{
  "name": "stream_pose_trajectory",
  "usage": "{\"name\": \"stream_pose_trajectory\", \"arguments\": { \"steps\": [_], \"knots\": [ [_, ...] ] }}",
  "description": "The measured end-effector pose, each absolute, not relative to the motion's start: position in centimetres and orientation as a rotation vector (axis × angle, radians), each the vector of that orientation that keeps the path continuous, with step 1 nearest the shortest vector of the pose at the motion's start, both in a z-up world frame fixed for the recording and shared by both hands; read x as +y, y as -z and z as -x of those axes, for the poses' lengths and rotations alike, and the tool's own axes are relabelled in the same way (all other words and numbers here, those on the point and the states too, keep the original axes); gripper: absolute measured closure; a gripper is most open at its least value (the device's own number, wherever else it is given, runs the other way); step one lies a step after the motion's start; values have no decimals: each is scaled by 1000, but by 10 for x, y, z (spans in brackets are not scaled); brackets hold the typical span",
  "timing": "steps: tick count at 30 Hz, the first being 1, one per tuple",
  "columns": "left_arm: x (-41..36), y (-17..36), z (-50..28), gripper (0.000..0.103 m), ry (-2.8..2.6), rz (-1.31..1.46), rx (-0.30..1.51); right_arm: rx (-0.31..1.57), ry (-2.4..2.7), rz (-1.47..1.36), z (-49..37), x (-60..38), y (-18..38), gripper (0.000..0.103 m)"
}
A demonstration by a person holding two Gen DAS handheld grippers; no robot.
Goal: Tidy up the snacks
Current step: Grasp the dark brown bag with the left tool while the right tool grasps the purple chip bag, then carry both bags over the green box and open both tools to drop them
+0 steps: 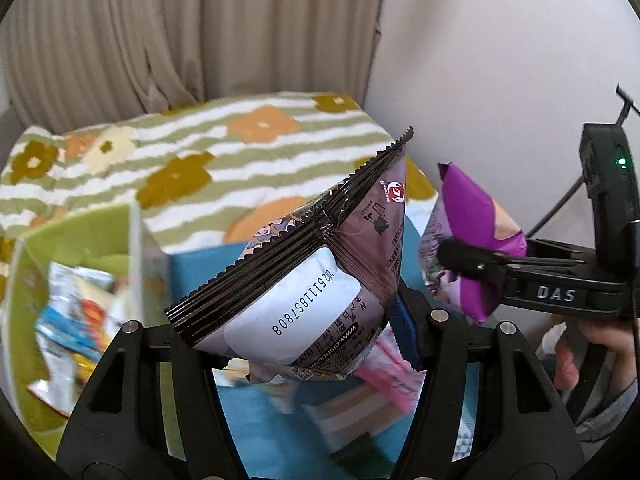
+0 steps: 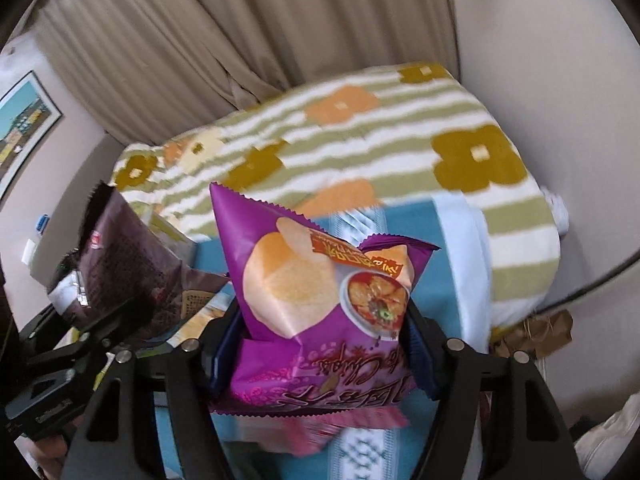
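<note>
Each tool clamps one snack bag.

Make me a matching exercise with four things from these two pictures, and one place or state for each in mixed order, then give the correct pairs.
Things:
1. purple chip bag
2. dark brown snack bag
3. green box
4. flowered blanket

Places or states:
A. holds several small packets
B. clamped in the right hand-held gripper
C. spread behind, below the curtain
D. clamped in the left hand-held gripper

Pairs: 1-B, 2-D, 3-A, 4-C
</note>
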State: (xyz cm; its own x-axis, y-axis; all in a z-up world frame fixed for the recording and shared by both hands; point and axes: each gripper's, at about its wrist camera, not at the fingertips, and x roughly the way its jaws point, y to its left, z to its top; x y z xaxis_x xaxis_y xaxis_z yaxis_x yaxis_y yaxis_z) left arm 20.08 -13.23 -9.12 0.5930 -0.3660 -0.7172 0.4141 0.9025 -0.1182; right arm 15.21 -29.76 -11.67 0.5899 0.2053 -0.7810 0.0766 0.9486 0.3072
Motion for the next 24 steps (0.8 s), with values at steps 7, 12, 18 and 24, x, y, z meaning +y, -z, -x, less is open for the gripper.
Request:
{"name": "stream_pose_trajectory", "arguments": {
  "steps": [7, 12, 18, 24],
  "knots": [
    [-47, 60, -213, 45, 370, -43, 780, 861, -168, -283, -168, -216, 73, 37],
    [18, 52, -228, 45, 299, -37, 782, 838, -241, -265, -189, -152, 59, 37],
    [94, 64, -253, 45, 227, -28, 825, 842, -310, -241, -217, -78, 60, 37],
    [137, 84, -278, 45, 224, -21, 885, 861, -323, -229, -239, -26, 68, 37]
  ]
}}
